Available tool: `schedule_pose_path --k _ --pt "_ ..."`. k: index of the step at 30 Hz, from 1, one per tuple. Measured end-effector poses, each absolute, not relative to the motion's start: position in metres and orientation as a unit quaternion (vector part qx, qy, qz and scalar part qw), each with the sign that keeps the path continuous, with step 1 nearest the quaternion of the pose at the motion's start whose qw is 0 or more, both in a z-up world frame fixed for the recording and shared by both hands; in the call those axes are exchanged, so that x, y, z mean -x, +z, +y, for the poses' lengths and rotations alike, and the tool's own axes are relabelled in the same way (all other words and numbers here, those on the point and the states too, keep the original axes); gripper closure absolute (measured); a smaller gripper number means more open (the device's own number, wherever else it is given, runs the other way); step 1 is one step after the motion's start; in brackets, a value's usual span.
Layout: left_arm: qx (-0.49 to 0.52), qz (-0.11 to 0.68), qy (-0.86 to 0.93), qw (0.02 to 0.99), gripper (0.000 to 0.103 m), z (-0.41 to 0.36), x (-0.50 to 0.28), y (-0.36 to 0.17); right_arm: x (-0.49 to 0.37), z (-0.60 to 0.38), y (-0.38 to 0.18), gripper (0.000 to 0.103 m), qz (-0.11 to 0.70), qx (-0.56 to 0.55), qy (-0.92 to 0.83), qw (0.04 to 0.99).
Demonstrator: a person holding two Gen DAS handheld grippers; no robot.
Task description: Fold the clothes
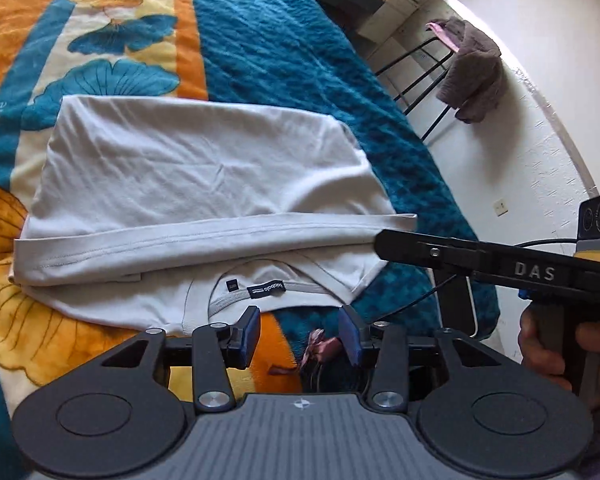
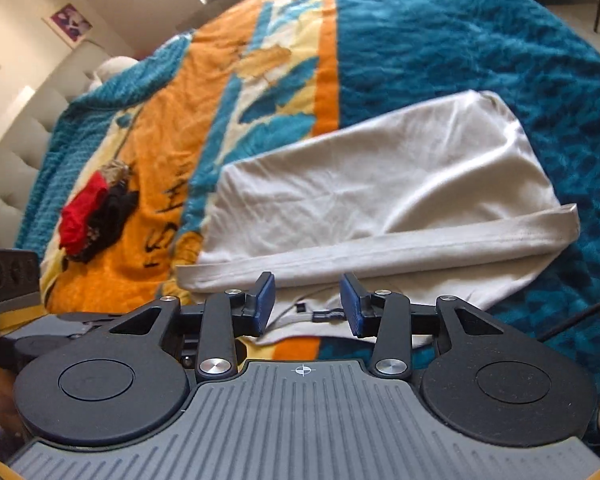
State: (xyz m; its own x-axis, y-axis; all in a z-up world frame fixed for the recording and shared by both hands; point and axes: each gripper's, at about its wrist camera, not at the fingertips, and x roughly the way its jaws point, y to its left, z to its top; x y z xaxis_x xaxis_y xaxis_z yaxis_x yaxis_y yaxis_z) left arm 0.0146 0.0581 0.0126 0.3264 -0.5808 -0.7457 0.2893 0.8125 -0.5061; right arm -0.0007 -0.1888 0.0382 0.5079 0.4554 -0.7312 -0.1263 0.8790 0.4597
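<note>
Left wrist view: white T-shirt (image 1: 204, 184) lies folded on bed blanket (image 1: 268, 40), hem band doubled back over collar and label. Left hand-held gripper (image 1: 299, 334) hovers just short of collar, jaws wide, empty. Right hand-held gripper (image 1: 384, 244) reaches in beside shirt's right edge; hand (image 1: 548, 356) grips handle.

Right wrist view: right hand-held gripper (image 2: 308, 306) wide open, empty, above collar. Red-and-black clothes pile (image 2: 92, 216) lies well apart on blanket.
</note>
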Motion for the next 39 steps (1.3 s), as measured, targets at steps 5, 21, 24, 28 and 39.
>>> schedule_pose_path --k 5,21,24,28,39 --pt "0.106 0.48 -0.237 0.838 0.051 0.075 -0.011 0.026 0.024 -0.189 0.075 0.055 0.412 -0.149 0.182 0.88" --pt "0.011 0.397 -0.079 0.914 0.055 0.067 -0.103 -0.039 -0.093 -0.23 -0.037 0.064 0.461 -0.201 0.084 0.86" --pt "-0.01 0.451 -0.106 0.886 0.074 0.051 -0.136 -0.063 -0.134 -0.212 -0.055 0.064 0.531 -0.166 0.119 0.823" --pt "-0.024 0.507 -0.161 0.846 0.09 0.037 -0.146 -0.09 -0.161 -0.199 -0.081 0.083 0.584 -0.121 0.072 0.8" --pt "0.013 0.445 -0.362 0.819 0.079 0.086 0.002 -0.019 -0.04 -0.248 -0.028 0.072 0.611 -0.191 0.239 0.73"
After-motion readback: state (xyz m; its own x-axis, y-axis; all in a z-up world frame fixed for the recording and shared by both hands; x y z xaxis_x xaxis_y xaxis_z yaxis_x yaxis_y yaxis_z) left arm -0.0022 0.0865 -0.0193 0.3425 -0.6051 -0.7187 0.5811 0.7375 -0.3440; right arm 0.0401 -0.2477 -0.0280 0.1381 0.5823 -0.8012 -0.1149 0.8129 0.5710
